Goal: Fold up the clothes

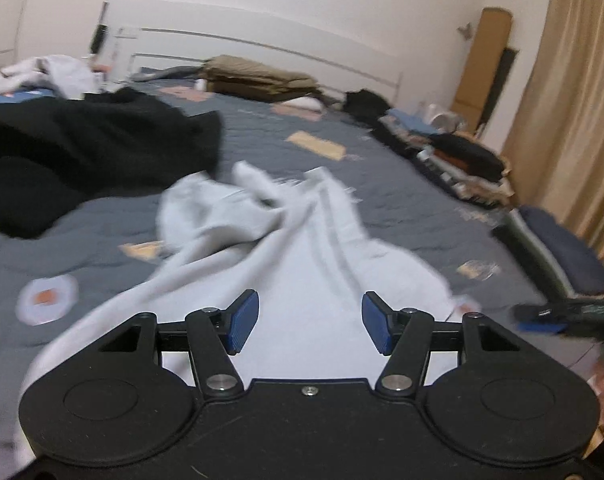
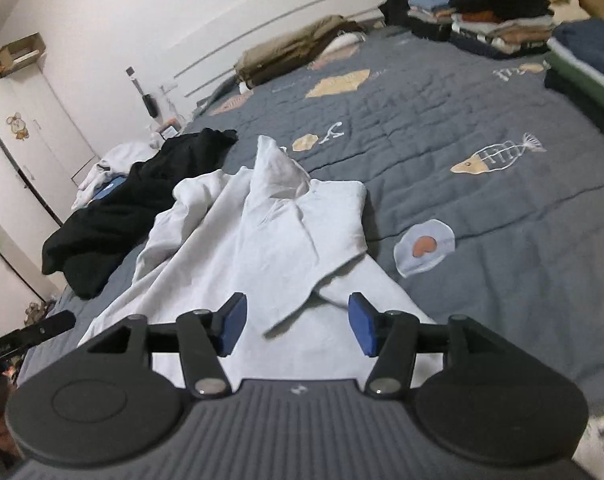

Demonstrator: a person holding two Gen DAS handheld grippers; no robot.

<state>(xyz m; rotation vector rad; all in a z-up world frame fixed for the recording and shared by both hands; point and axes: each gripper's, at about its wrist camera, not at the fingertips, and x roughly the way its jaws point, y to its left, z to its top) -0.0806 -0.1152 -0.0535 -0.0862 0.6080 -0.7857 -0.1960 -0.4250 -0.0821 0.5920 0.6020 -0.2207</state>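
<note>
A white collared shirt (image 1: 302, 248) lies crumpled on the grey quilted bed (image 1: 262, 132). In the right wrist view the same white shirt (image 2: 262, 240) shows its collar raised and one sleeve folded across its front. My left gripper (image 1: 309, 322) hovers over the shirt's near part, open, its blue pads (image 1: 244, 320) apart and nothing pinched. My right gripper (image 2: 298, 328) is open too, above the shirt's near hem, with a blue pad (image 2: 361, 330) on either side of bare cloth. The other gripper (image 1: 569, 316) shows at the right edge of the left wrist view.
A black garment (image 1: 86, 152) is heaped left of the shirt, also black garment (image 2: 134, 208). Stacks of folded clothes (image 2: 493, 16) and a dark blue folded pile (image 1: 557, 248) line the bed's right side. Tan folded bedding (image 1: 258, 80) lies by the headboard. Curtain (image 1: 573, 100) hangs right.
</note>
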